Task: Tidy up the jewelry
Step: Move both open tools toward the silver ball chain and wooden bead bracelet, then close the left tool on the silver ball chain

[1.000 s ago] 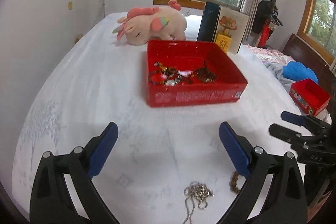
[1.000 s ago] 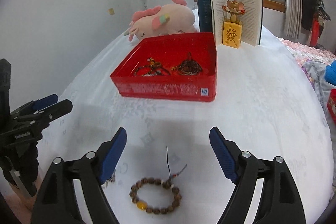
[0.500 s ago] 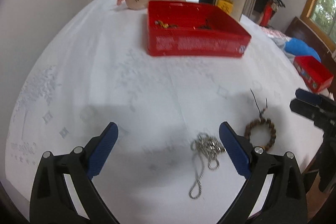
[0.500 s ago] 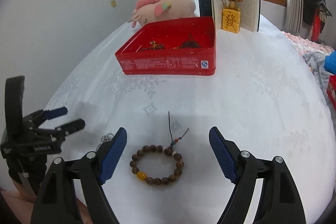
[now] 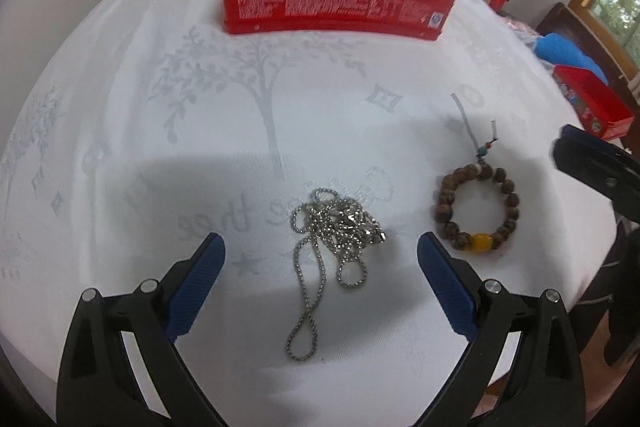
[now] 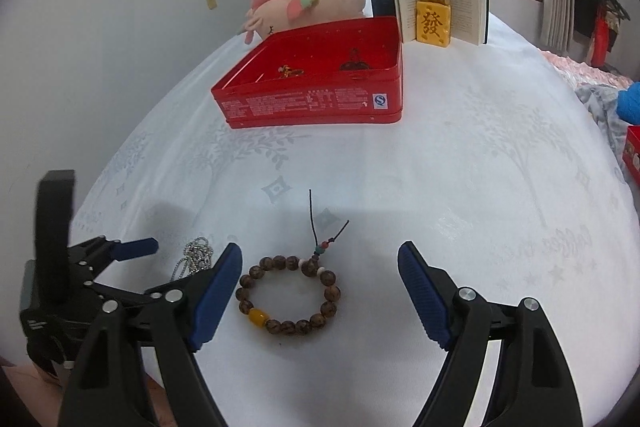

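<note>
Both tools stand wide open, holding nothing. The left tool point(image 5: 320, 259) straddles the silver chain point(image 5: 332, 243); the right tool point(image 6: 320, 283) frames the bead bracelet point(image 6: 290, 297), likely for pickup. The red tin point(image 6: 312, 99) waits at twelve o'clock on the table point(image 6: 460, 179).

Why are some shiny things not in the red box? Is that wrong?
Two pieces lie loose on the white cloth: a tangled silver chain and a wooden bead bracelet. The other jewelry is already in the red box, so they look out of place.
</note>
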Action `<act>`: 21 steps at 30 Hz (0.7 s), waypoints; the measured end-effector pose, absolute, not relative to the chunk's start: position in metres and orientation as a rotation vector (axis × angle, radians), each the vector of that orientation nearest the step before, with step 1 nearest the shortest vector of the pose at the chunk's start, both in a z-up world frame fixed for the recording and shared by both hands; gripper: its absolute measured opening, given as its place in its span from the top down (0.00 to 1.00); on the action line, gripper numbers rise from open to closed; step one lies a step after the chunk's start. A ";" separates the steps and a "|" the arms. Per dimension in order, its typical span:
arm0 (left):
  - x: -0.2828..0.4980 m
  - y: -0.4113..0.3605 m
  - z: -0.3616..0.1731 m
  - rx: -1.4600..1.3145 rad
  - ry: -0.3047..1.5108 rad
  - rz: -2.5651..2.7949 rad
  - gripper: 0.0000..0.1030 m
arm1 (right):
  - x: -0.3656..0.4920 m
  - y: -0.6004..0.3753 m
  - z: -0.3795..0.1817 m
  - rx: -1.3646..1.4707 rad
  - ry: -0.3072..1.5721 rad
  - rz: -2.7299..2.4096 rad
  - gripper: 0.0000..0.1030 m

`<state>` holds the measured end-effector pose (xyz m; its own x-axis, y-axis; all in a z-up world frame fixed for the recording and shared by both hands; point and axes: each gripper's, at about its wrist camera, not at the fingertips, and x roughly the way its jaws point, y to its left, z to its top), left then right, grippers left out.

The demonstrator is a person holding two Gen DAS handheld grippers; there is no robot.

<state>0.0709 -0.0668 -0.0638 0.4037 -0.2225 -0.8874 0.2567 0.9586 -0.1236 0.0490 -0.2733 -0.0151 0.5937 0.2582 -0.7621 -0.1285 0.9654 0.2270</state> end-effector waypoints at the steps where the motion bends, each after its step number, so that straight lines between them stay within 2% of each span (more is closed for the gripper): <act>1: 0.072 -0.068 -0.065 0.033 1.122 -0.302 0.07 | 0.048 -0.274 -0.015 0.155 0.907 0.226 0.22; 6: 0.073 -0.077 -0.074 0.083 1.123 -0.265 0.08 | 0.048 -0.278 -0.020 0.158 0.916 0.227 0.22; 9: 0.071 -0.080 -0.073 0.100 1.108 -0.269 0.19 | 0.048 -0.279 -0.022 0.159 0.924 0.231 0.22; 11: 0.071 -0.079 -0.071 0.103 1.100 -0.267 0.33 | 0.049 -0.278 -0.024 0.154 0.933 0.232 0.22; 12: 0.072 -0.078 -0.070 0.106 1.097 -0.268 0.36 | 0.050 -0.277 -0.025 0.151 0.937 0.232 0.22; 14: 0.072 -0.078 -0.070 0.119 1.084 -0.271 0.50 | 0.050 -0.276 -0.027 0.148 0.943 0.234 0.22; 15: 0.072 -0.078 -0.069 0.122 1.078 -0.274 0.54 | 0.051 -0.276 -0.028 0.147 0.950 0.236 0.23; 17: 0.072 -0.076 -0.069 0.126 1.067 -0.279 0.70 | 0.052 -0.274 -0.031 0.142 0.968 0.235 0.27; 19: 0.073 -0.074 -0.068 0.120 1.062 -0.281 0.81 | 0.053 -0.272 -0.035 0.131 0.987 0.234 0.29; 21: 0.075 -0.070 -0.068 0.103 1.064 -0.291 0.88 | 0.053 -0.268 -0.039 0.114 1.014 0.240 0.33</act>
